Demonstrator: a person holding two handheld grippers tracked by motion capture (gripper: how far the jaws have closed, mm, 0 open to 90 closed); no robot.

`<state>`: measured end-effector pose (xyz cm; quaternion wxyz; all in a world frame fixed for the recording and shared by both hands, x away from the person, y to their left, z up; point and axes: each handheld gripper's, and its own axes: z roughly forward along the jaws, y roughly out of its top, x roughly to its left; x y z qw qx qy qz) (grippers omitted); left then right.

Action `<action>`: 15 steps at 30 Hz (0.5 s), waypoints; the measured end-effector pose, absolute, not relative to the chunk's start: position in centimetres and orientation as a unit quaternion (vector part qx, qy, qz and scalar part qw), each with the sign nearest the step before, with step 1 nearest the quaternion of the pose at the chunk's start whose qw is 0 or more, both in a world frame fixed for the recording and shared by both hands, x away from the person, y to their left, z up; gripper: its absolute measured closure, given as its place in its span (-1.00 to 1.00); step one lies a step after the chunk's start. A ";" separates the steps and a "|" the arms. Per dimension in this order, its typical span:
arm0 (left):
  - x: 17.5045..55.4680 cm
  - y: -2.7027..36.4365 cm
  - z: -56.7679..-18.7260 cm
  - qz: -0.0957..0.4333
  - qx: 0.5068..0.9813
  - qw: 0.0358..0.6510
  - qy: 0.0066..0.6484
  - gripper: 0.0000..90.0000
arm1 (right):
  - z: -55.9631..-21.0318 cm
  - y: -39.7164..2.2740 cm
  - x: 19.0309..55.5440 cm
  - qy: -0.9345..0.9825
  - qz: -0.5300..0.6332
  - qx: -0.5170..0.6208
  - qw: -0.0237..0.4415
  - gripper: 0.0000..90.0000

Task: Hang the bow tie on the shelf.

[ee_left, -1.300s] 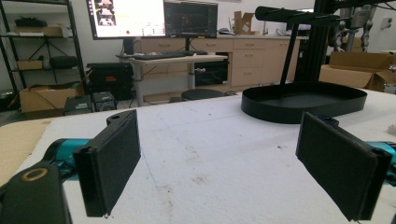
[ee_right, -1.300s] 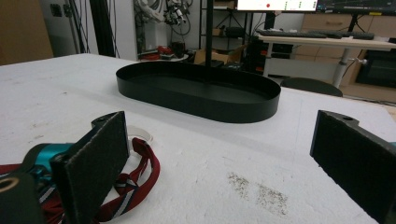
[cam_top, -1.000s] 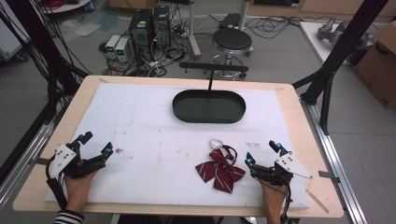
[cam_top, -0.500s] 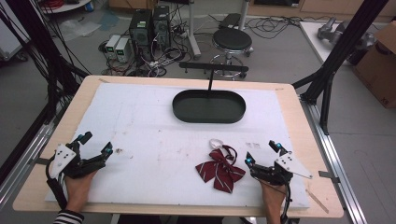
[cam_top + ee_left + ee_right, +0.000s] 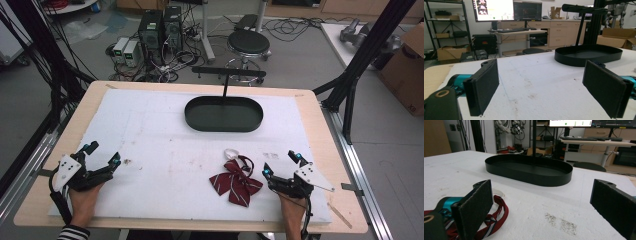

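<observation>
With both jaws spread wide and empty, my right tool [image 5: 281, 163] rests just beside the bow tie [image 5: 236, 181], ready to grasp. My left tool [image 5: 102, 153], equally open, waits well apart on the counter [image 5: 150, 125].

Left gripper [image 5: 102, 155], right gripper [image 5: 282, 164]: black jaws, teal tips, grey plates; striped sleeve [image 5: 72, 233].

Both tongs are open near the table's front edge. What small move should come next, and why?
Probably shift the right tongs a little to their left, over the red bow tie. Their jaws stand open and hold nothing, and the bow tie lies flat just beside them, nearer than to the left tongs. The black tray sits beyond.
</observation>
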<state>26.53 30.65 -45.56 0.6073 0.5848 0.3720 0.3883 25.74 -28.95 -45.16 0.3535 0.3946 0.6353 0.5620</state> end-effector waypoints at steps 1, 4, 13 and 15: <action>26.5 30.7 -45.6 0.388 0.586 0.607 0.372 -0.69 | -45.1 -29.0 25.8 0.637 0.561 0.396 0.350 -0.92; 26.6 30.7 -45.6 0.388 0.585 0.607 0.373 -0.69 | -45.1 -29.0 25.9 0.641 0.559 0.397 0.346 -0.92; 26.6 30.7 -45.6 0.387 0.587 0.606 0.373 -0.69 | -43.0 -28.2 26.0 0.661 0.548 0.387 0.336 -0.92; 26.6 30.7 -45.5 0.387 0.588 0.605 0.371 -0.69 | -42.3 -27.9 26.0 0.665 0.550 0.382 0.331 -0.92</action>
